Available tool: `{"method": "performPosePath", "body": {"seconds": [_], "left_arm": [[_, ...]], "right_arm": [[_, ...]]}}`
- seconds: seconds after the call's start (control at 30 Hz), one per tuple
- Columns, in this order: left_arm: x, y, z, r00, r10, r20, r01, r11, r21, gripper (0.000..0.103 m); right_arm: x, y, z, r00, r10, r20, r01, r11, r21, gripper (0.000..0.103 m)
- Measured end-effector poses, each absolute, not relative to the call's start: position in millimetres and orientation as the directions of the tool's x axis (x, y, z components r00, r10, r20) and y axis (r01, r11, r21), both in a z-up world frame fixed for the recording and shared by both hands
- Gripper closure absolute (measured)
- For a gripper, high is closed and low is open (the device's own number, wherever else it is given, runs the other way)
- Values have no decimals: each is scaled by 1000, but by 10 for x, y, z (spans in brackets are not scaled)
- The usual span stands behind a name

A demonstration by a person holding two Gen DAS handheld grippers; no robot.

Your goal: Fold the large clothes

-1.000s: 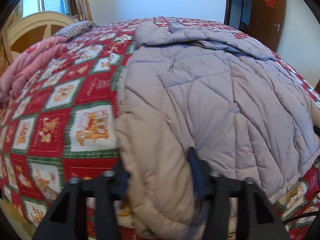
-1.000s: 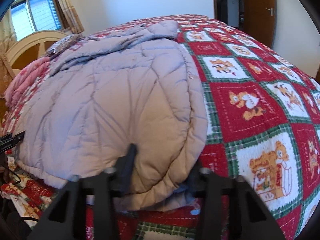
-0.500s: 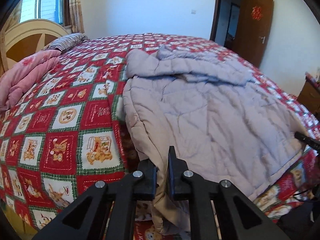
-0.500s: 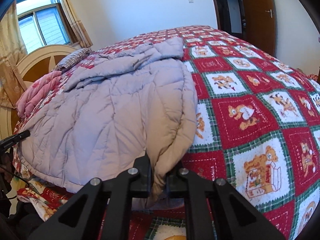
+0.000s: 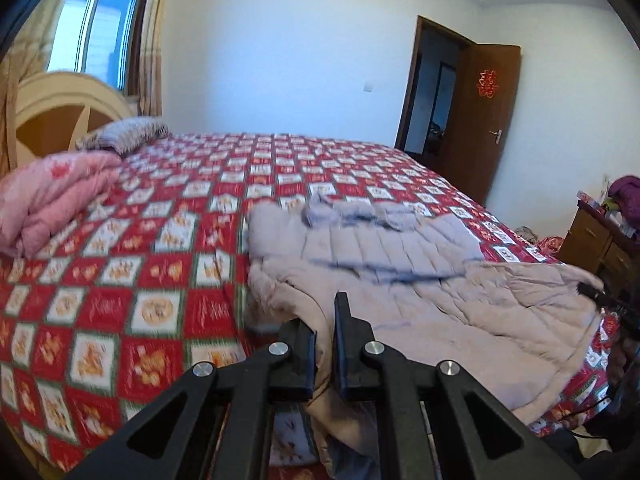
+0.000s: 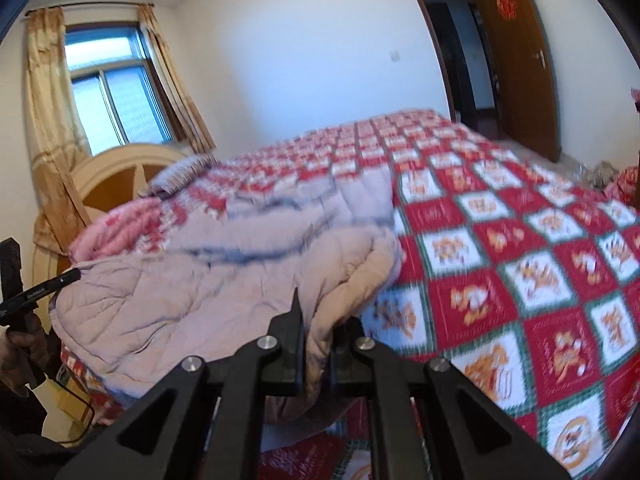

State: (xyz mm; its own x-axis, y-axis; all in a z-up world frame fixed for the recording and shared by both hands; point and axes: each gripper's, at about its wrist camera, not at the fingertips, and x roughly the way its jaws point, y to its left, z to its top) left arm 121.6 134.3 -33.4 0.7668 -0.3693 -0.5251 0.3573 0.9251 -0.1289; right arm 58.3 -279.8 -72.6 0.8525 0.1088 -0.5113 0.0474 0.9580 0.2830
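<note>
A large pale grey-lilac quilted jacket (image 5: 420, 280) lies on the bed, its near hem lifted off the cover. My left gripper (image 5: 325, 344) is shut on the hem's left corner. My right gripper (image 6: 318, 332) is shut on the hem's right corner; the jacket (image 6: 208, 288) stretches away to the left in that view. The far part with the hood rests flat on the bed. Fabric bunches and hangs below both grippers.
The bed has a red, green and white patchwork cover (image 5: 160, 264). A folded pink blanket (image 5: 48, 200) and a striped pillow (image 5: 128, 136) lie by the headboard (image 5: 48, 112). An open brown door (image 5: 480, 120) and a wooden cabinet (image 5: 600, 240) stand to the right.
Both grippers closed on the jacket's near hem corners, then rose and pulled back; the hem now hangs lifted and the view sits higher over the bed.
</note>
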Motion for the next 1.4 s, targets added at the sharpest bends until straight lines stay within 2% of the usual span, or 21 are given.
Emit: {"method": "performPosePath", "body": {"seconds": [0.13,0.27,0.33,0.4,0.6,0.73,0.83,0.9,0.97,1.03,1.07,1.1,1.13,1.2,1.3,1.37,1.4], "left_arm": [[1661,1303,-265,785,-354,-508,344,932,-117,95],[2172,1194,-231,837,-315,-447,316,946,-74,86],[2474,1068,-264,849,-295,-438,307,951,-44,86],[2748,973,-313,859,-252,-446,272,962,-20,85],[3685,1032,-492,832,-207,-514,182,978,-99,82],[4117,1057,-707,807,-185,-561,127,982,-141,68],[4469,1042,-924,770,-170,-615,83,982,-168,65],[4648,1025,-1019,756,-180,-630,76,979,-188,57],[4828,1042,-1098,728,-213,-651,77,970,-232,42],[4916,1099,-1108,730,-253,-635,84,955,-283,37],[4929,1112,-1096,731,-267,-627,93,950,-297,31],[4949,1124,-1067,740,-267,-618,92,950,-299,19],[4949,1134,-1012,763,-211,-611,64,965,-253,1],[4955,1155,-920,801,-188,-568,73,973,-219,1],[4992,1091,-863,814,-123,-568,55,989,-135,1],[4927,1020,-841,826,-87,-557,36,994,-103,1],[4874,964,-831,831,-75,-552,30,995,-90,1]], "right_arm": [[869,-2853,-575,873,88,-480,43,966,256,93],[1341,-2958,-430,889,65,-453,65,962,264,93],[1667,-2962,-360,893,42,-448,81,964,252,93],[1938,-2949,-323,894,23,-448,96,966,241,93],[2815,-2980,-318,878,-29,-479,147,966,211,93],[3278,-3061,-429,860,-65,-506,184,965,188,93],[3607,-3137,-589,841,-83,-534,210,961,181,93],[3834,-3161,-724,822,-110,-558,232,961,152,93],[4052,-3180,-862,798,-126,-589,246,961,129,93],[4231,-3222,-1008,771,-133,-623,257,960,113,92],[4315,-3263,-1081,758,-122,-641,256,959,121,91],[4361,-3302,-1156,747,-107,-657,253,958,132,88],[4392,-3346,-1216,737,-98,-668,254,957,140,87],[4429,-3408,-1297,731,-91,-676,261,953,155,82],[4504,-3503,-1338,724,-54,-688,264,943,204,75],[4572,-3524,-1269,728,-26,-685,260,935,240,65],[4589,-3535,-1187,736,-6,-677,253,930,267,55]]}}
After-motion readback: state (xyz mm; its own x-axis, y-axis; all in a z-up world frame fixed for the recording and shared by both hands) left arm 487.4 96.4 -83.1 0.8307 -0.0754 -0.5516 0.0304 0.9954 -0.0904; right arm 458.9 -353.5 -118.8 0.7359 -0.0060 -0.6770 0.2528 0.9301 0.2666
